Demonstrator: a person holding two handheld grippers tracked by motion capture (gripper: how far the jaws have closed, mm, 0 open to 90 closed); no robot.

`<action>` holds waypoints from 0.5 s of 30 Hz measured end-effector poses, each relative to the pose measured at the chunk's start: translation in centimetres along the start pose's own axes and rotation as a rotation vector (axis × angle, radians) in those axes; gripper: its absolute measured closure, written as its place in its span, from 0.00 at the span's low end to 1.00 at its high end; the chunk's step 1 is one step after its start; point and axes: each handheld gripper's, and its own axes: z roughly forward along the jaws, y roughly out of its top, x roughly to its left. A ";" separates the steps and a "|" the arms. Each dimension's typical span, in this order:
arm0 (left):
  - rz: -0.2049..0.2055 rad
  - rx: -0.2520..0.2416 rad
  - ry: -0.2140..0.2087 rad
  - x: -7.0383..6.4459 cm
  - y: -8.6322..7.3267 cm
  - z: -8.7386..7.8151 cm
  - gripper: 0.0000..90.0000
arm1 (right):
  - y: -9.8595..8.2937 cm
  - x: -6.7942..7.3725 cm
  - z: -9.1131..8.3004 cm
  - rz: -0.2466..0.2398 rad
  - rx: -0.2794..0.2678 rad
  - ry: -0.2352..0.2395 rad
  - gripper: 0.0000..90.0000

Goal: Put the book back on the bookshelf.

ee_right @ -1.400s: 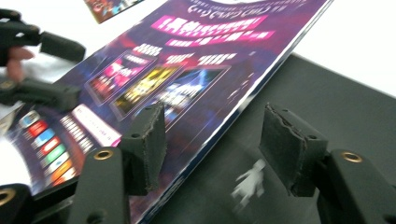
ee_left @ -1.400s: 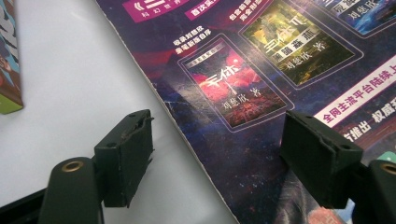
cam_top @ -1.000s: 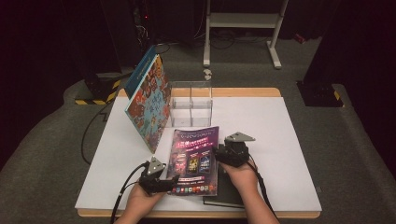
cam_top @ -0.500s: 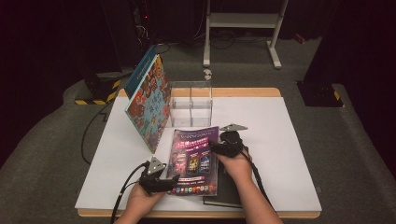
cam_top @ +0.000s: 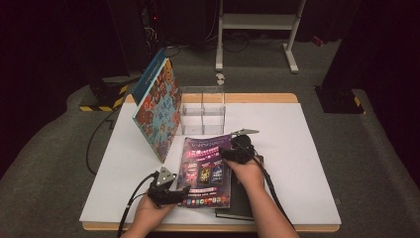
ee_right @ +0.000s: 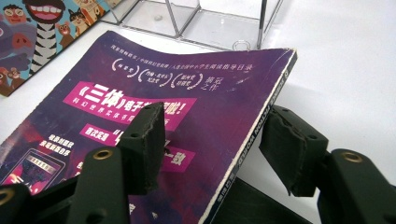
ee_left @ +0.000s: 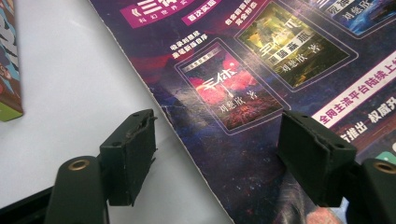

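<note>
Here, purple magazine [cam_top: 207,164] long axis runs away from person; right gripper [cam_top: 229,153] straddles spine edge, left gripper [cam_top: 184,191] near corner, both jaws spread, ungrasped.

Black book [cam_top: 242,198]: mostly covered by purple magazine [cam_top: 208,166]; title unreadable.
Magazine, left gripper view: cut off at top, right and bottom edges.
Small print on magazine cover, high view: too small to read.
Colourful book [ee_right: 42,28], right gripper view: cropped by left edge.
</note>
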 end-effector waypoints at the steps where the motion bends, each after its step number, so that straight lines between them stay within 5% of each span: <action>1: 0.000 -0.001 0.002 0.0 0.0 0.0 0.31 | 0.0 0.0 0.0 0.001 0.000 0.004 0.46; 15: 0.006 -0.004 0.003 0.0 0.0 0.0 0.32 | 0.1 -0.2 0.2 0.022 0.003 0.036 0.53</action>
